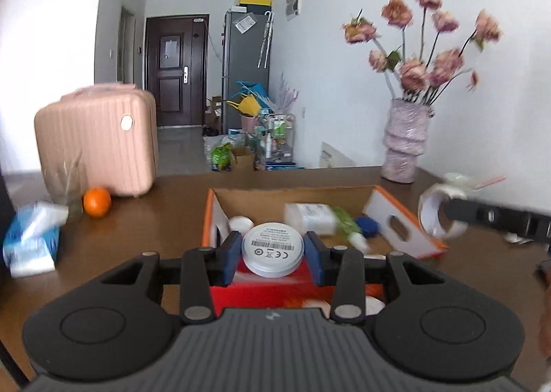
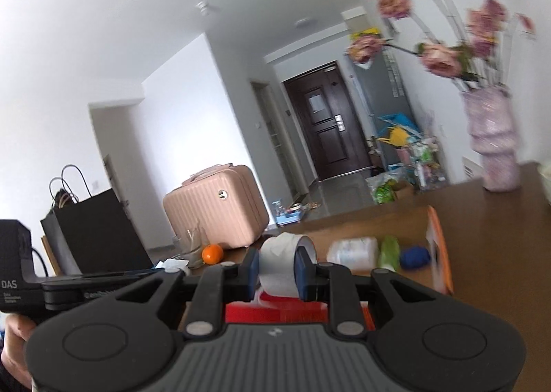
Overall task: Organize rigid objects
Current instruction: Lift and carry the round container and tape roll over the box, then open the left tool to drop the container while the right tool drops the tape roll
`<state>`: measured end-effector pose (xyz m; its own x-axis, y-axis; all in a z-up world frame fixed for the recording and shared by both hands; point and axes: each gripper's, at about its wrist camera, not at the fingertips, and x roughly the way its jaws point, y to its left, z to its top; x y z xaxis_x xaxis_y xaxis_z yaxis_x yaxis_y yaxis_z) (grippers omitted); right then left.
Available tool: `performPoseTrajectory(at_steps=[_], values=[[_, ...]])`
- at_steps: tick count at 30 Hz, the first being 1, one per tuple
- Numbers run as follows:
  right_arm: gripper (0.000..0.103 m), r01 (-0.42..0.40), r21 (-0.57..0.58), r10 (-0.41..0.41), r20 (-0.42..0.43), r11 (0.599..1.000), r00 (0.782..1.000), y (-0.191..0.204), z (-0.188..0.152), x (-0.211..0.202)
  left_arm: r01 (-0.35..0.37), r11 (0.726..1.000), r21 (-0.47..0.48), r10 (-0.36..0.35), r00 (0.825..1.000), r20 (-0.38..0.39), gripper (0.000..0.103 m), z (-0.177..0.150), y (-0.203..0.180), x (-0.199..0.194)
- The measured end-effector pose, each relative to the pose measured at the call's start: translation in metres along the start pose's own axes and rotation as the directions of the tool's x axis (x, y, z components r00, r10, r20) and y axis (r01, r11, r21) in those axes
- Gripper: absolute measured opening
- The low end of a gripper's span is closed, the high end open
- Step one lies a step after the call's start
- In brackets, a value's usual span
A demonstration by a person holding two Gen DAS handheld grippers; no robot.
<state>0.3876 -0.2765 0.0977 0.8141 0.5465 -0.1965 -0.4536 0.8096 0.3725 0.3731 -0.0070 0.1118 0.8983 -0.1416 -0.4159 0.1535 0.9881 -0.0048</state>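
Note:
My left gripper (image 1: 272, 254) is shut on a round white device (image 1: 272, 249) with a label on its face, held over the near end of the orange-and-white cardboard box (image 1: 403, 219). The box holds a white bottle (image 1: 310, 216), a green item (image 1: 344, 219) and a blue ball (image 1: 366, 225). My right gripper (image 2: 277, 269) is shut on a white tape roll (image 2: 280, 261), held above the box (image 2: 437, 247). The right gripper with the tape roll also shows in the left wrist view (image 1: 437, 216), right of the box.
A pink suitcase (image 1: 96, 140), an orange (image 1: 97, 202) and a blue tissue pack (image 1: 31, 240) are on the brown table at the left. A vase of pink flowers (image 1: 406, 140) stands at the back right. A black paper bag (image 2: 93, 233) stands far left.

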Motion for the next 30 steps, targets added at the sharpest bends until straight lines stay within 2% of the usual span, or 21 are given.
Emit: performPoseTrajectory(at_steps=[3, 7, 10, 13, 15, 16, 17, 18, 20, 23, 30], values=[[0.021, -0.033, -0.015, 0.032, -0.028, 0.999, 0.999, -0.009, 0.021, 0.051, -0.023, 0.999, 0.033, 0.024, 1.000, -0.020, 0.040, 0.017, 0.008, 0.045], [0.021, -0.037, 0.017, 0.039, -0.068, 0.999, 0.997, -0.027, 0.039, 0.127, -0.060, 0.998, -0.006, 0.060, 0.997, -0.038, 0.041, 0.029, 0.020, 0.102], [0.021, 0.009, 0.070, 0.001, -0.139, 0.997, 0.990, -0.048, 0.043, 0.186, -0.060, 0.998, -0.029, 0.058, 0.996, -0.074, 0.041, 0.028, 0.027, 0.145], [0.023, 0.058, 0.068, -0.044, -0.201, 0.996, 0.979, -0.058, 0.036, 0.230, -0.083, 0.996, -0.011, 0.082, 0.992, -0.099, 0.041, 0.021, 0.029, 0.178], [0.025, 0.063, 0.045, -0.051, -0.229, 0.997, 0.972, -0.057, 0.033, 0.250, -0.103, 0.994, 0.030, 0.106, 0.989, -0.107, 0.049, 0.018, 0.028, 0.191], [0.033, 0.059, 0.042, -0.047, -0.244, 0.997, 0.969, -0.057, 0.032, 0.259, -0.114, 0.993, 0.017, 0.116, 0.988, -0.100, 0.065, 0.016, 0.030, 0.194], [0.040, 0.057, 0.041, -0.045, -0.253, 0.998, 0.967, -0.055, 0.029, 0.263, -0.104, 0.995, 0.002, 0.104, 0.989, -0.107, 0.072, 0.013, 0.032, 0.197], [0.055, 0.058, 0.036, -0.047, -0.256, 0.998, 0.966, -0.053, 0.026, 0.267, -0.081, 0.997, -0.003, 0.080, 0.989, -0.125, 0.072, 0.012, 0.034, 0.199], [0.070, 0.057, 0.027, -0.049, -0.252, 0.998, 0.967, -0.050, 0.020, 0.268, -0.059, 0.998, -0.025, 0.055, 0.989, -0.135, 0.074, 0.009, 0.036, 0.202], [0.072, 0.071, 0.044, -0.059, -0.231, 0.996, 0.971, -0.050, 0.017, 0.265, -0.053, 0.998, -0.047, 0.047, 0.991, -0.122, 0.078, 0.006, 0.036, 0.201], [0.078, 0.103, 0.144, -0.075, -0.189, 0.984, 0.979, -0.070, 0.024, 0.252, -0.011, 0.996, -0.091, -0.003, 0.989, -0.148, 0.079, 0.008, 0.043, 0.201]])
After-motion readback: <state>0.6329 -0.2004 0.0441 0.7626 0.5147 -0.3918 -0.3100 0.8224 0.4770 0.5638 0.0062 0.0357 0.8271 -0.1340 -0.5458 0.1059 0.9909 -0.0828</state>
